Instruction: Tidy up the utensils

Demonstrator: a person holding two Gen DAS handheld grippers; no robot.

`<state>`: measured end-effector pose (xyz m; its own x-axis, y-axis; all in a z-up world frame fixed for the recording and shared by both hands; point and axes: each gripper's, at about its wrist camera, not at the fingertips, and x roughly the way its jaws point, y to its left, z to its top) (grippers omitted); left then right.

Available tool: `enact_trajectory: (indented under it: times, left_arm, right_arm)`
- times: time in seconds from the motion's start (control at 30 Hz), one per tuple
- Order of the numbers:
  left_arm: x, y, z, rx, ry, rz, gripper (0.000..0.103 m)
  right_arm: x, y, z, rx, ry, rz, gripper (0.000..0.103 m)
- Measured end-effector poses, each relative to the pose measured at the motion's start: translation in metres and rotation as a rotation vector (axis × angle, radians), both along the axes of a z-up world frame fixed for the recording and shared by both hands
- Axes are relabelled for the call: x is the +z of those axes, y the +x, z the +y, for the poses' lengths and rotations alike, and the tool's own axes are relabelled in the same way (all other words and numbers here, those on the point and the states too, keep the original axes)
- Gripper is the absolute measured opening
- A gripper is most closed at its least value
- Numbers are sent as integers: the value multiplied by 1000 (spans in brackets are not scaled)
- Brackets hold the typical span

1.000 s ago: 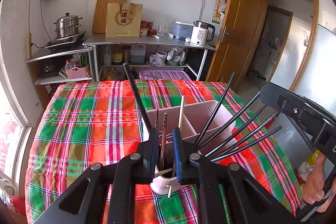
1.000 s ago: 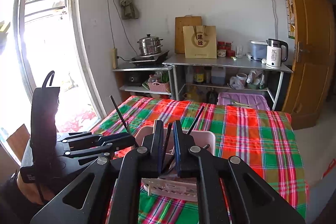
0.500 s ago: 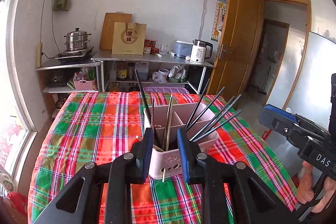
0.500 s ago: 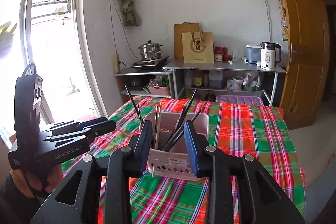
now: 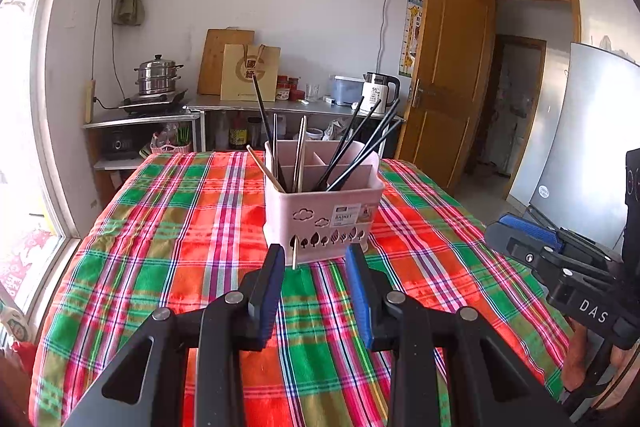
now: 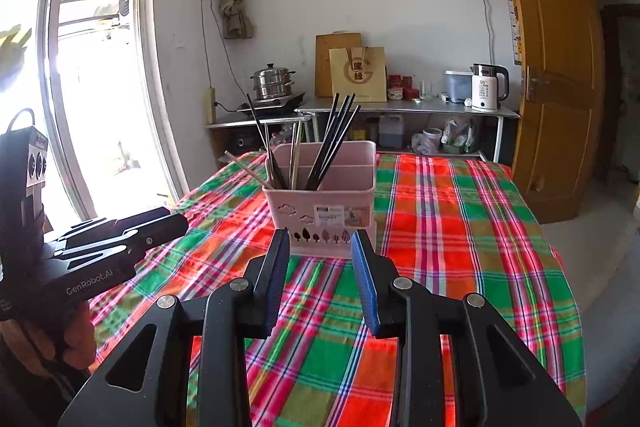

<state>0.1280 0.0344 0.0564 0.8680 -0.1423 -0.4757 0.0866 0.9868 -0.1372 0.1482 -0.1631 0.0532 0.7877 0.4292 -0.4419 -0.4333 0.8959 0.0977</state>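
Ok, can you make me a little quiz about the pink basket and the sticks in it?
1. True or false: the pink basket stands on the checked tablecloth.
2. Which sticks lean toward the door side of the basket? A) the black chopsticks B) the pale chopsticks
3. Is anything between the tips of the left gripper or the right gripper?

Key
1. True.
2. A.
3. No. Both are empty and short of the basket; the left one's jaws are opening.
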Motion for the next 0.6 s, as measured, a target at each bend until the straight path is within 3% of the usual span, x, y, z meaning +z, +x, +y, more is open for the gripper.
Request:
enact_trajectory:
  times: [0.33,0.47,0.6]
  left_arm:
    - [-19,-40,-8,23,37,-2,31]
    - [-23,-46,-7,27,34,0,31]
    - [-24,-50,-8,32,42,-11,31]
  right_arm:
    - [-20,-37,-6,-14,13,2,36]
    - [-24,-47,-5,-11,5,-7,45]
    - [-28,-50,-2,-8,-12,-14,45]
